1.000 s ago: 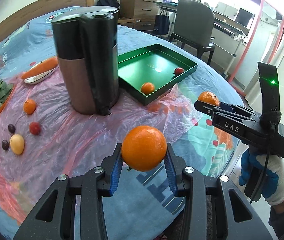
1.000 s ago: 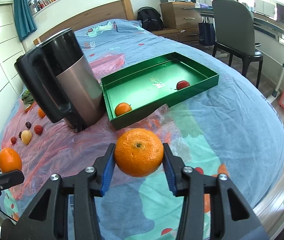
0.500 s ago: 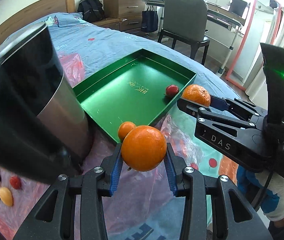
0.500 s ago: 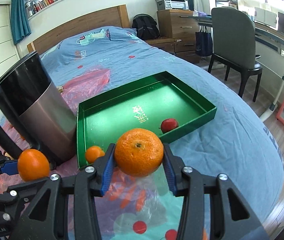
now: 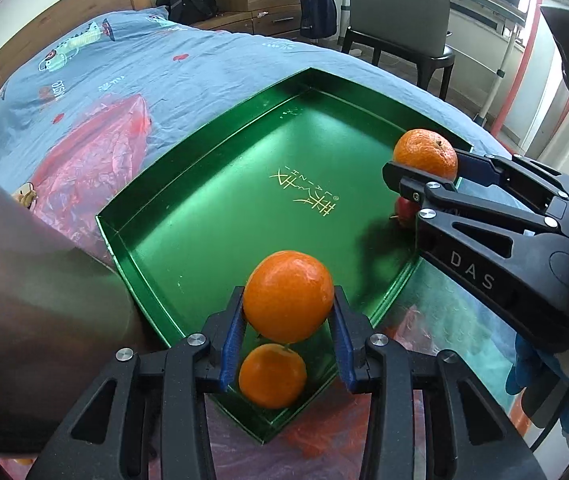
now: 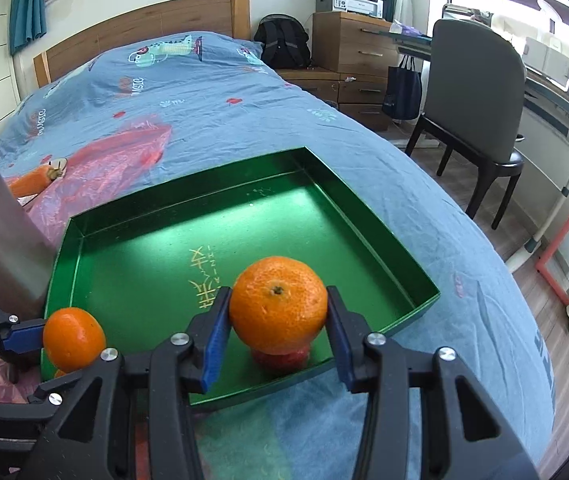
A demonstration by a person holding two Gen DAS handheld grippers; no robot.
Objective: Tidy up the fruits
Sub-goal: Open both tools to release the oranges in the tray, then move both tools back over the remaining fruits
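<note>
My left gripper (image 5: 288, 320) is shut on an orange mandarin (image 5: 288, 295), held over the near corner of the green tray (image 5: 220, 216). A smaller orange (image 5: 272, 375) lies in the tray right below it. My right gripper (image 6: 278, 334) is shut on a second mandarin (image 6: 278, 304), held over the tray's near right edge (image 6: 424, 280), above a small red fruit (image 6: 280, 359). The right gripper also shows in the left wrist view (image 5: 420, 176) and the left gripper in the right wrist view (image 6: 60, 340).
A tall steel and black kettle (image 5: 24, 280) stands close to the tray's left side. Pink plastic sheet (image 6: 104, 160) covers the blue bedspread. A carrot on a plate (image 6: 28, 184) lies behind the kettle. A chair (image 6: 476, 92) and drawers stand beyond the bed.
Both grippers have moved forward with their mandarins and now hang over the green tray. The kettle has slid to the left edge of both views.
</note>
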